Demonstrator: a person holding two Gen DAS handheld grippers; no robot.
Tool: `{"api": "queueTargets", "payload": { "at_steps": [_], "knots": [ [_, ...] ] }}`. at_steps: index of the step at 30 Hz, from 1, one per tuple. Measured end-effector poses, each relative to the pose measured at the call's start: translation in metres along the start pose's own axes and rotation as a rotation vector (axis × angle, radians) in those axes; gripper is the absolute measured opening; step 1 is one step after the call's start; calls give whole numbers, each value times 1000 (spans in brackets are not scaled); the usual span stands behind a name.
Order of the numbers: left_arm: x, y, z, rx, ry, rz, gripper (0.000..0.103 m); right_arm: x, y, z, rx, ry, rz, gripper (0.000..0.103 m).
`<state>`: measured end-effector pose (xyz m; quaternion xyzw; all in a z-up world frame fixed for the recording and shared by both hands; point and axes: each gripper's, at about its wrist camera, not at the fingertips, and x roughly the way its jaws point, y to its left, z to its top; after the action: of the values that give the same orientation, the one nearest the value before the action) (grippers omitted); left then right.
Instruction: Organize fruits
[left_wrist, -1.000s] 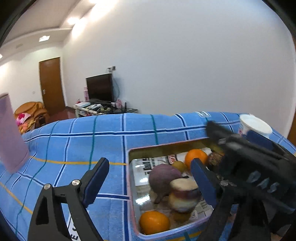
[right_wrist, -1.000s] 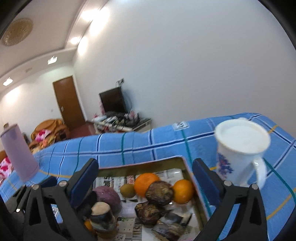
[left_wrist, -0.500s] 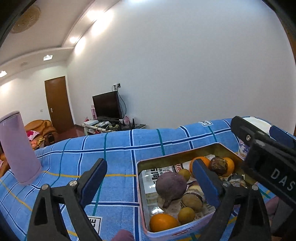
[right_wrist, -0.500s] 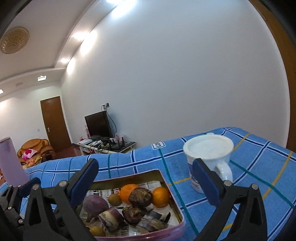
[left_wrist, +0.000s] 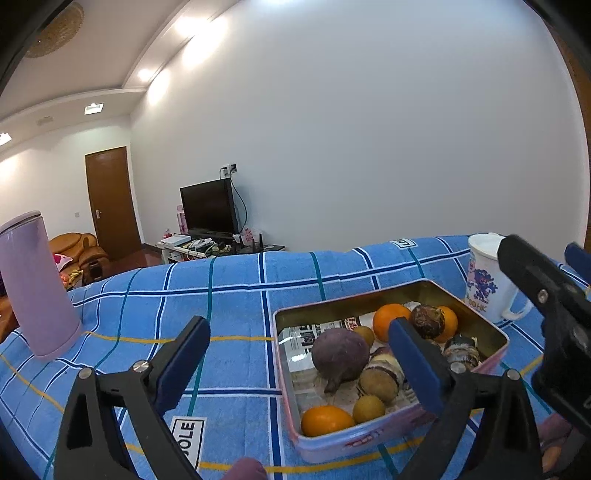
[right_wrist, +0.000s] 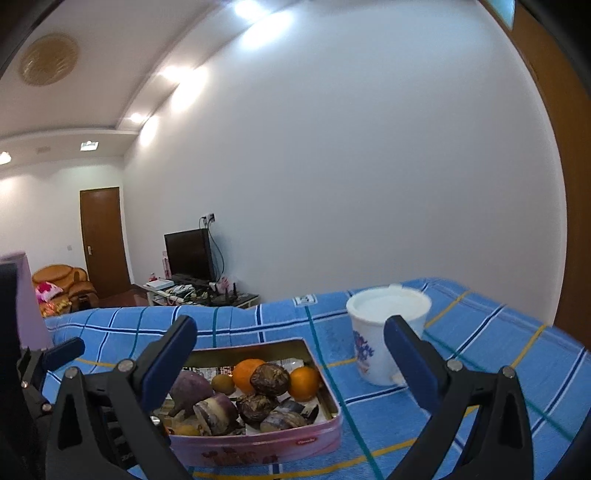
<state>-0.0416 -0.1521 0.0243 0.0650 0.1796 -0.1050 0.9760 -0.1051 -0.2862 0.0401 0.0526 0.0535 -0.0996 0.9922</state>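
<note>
A pink tin box (left_wrist: 373, 441) (right_wrist: 258, 448) sits on the blue checked cloth (left_wrist: 229, 291). It holds oranges (left_wrist: 389, 321) (right_wrist: 248, 373), a purple round root (left_wrist: 340, 356) (right_wrist: 190, 387), small brown fruits (left_wrist: 368, 408) and dark shrivelled pieces (right_wrist: 269, 378). My left gripper (left_wrist: 299, 363) is open and empty, raised above the cloth at the tin's near left. My right gripper (right_wrist: 291, 363) is open and empty, raised above the tin's near side.
A white mug with a blue print (left_wrist: 485, 280) (right_wrist: 380, 343) stands right of the tin. A tall lilac tumbler (left_wrist: 35, 284) stands at the far left. A purple object (left_wrist: 245, 469) peeks in at the bottom edge. The cloth's far edge drops off to the room.
Both grippers have risen and pulled back from the tin, so it sits lower and smaller in both views. Both stay open and empty.
</note>
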Motion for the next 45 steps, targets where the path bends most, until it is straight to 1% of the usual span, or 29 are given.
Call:
{"api": "queueTargets", "payload": {
  "at_steps": [3,8,15,20,23,28,30,39,42,45],
  "knots": [
    [-6,3,-3,-7,7,-5,99,-15,6,0,-35,-42,-11,103],
    [-18,7,-9,-4,16,-15,99,-38,10,0,-50,-112,-40,103],
    [-46,12,-17,19,-45,3,99,-80,14,-5,-57,-235,-80,103],
    [-55,17,-20,8,-39,-25,99,-96,14,-8,-64,-299,-93,103],
    [-60,17,-22,4,-35,-36,99,-97,14,-8,-68,-305,-98,103],
    [-63,16,-23,5,-47,-24,99,-96,13,-7,-67,-298,-92,103],
    [-64,15,-23,8,-51,-8,99,-96,10,-7,-60,-297,-89,103],
    [-76,19,-23,-11,-116,72,99,-97,5,-7,-32,-296,-85,103],
    [-81,20,-23,-16,-139,51,99,-97,5,-7,-33,-293,-82,103],
    [-89,19,-23,-9,-177,55,99,-98,5,-7,-32,-292,-80,103]
  ]
}}
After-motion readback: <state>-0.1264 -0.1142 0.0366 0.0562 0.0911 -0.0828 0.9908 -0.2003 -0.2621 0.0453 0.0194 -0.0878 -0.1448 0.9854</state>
